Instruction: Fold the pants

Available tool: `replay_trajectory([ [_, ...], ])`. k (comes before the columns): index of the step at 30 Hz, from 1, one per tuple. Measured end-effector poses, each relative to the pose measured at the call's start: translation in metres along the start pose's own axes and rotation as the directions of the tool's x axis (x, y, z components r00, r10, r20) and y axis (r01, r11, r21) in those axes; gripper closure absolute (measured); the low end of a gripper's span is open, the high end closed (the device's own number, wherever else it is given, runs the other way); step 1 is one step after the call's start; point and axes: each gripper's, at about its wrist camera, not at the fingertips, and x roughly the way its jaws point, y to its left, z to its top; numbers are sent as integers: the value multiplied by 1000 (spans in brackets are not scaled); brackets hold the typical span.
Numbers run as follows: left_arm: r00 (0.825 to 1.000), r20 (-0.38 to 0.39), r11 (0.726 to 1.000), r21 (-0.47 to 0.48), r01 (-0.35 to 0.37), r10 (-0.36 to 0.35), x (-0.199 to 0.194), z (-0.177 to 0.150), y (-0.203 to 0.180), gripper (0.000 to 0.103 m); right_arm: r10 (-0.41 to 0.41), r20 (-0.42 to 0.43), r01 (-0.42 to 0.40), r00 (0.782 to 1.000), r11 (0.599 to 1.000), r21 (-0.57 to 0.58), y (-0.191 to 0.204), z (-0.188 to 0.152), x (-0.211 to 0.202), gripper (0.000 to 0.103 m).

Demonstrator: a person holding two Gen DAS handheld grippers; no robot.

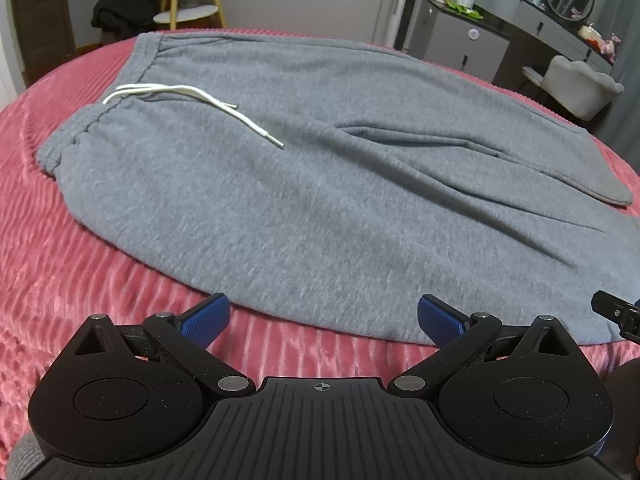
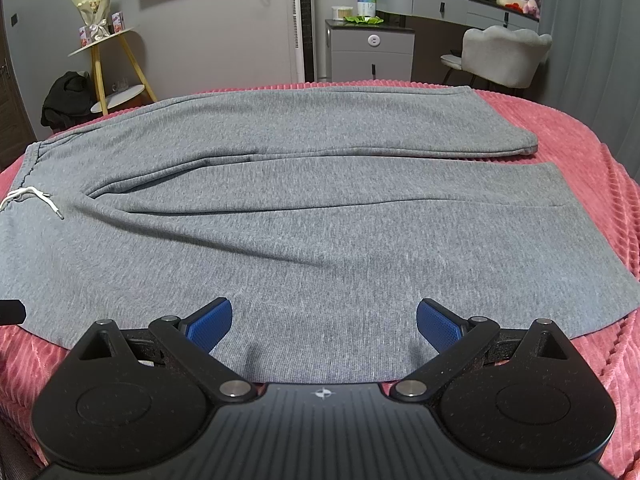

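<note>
Grey sweatpants (image 1: 320, 200) lie spread flat on a pink ribbed bedspread (image 1: 72, 272), waistband to the left with a white drawstring (image 1: 192, 100), both legs running right. In the right wrist view the pants (image 2: 320, 208) show two legs side by side, hems at the right. My left gripper (image 1: 323, 320) is open, its blue pads at the near edge of the pants near the waist end. My right gripper (image 2: 324, 322) is open, hovering over the near edge of the near leg. Nothing is held.
The bedspread (image 2: 600, 168) extends around the pants. Beyond the bed stand a yellow-legged side table (image 2: 104, 52), a grey cabinet (image 2: 372, 52), a dresser with mirror, and a grey chair (image 2: 504, 56). The right gripper's tip (image 1: 618, 314) shows at the left view's right edge.
</note>
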Motion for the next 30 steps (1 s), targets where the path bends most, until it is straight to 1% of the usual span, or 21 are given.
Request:
replay_trajectory([
  [15,1000,-6,1000,-4,1,-1,0,1,1,0,15,-2,-15,1000,1000,22,-1,0,2,4],
  [30,1000,-6,1000,21,-4,5,0,2,-3,0,20,-5,-20,1000,1000,22,0,-1,3,4],
])
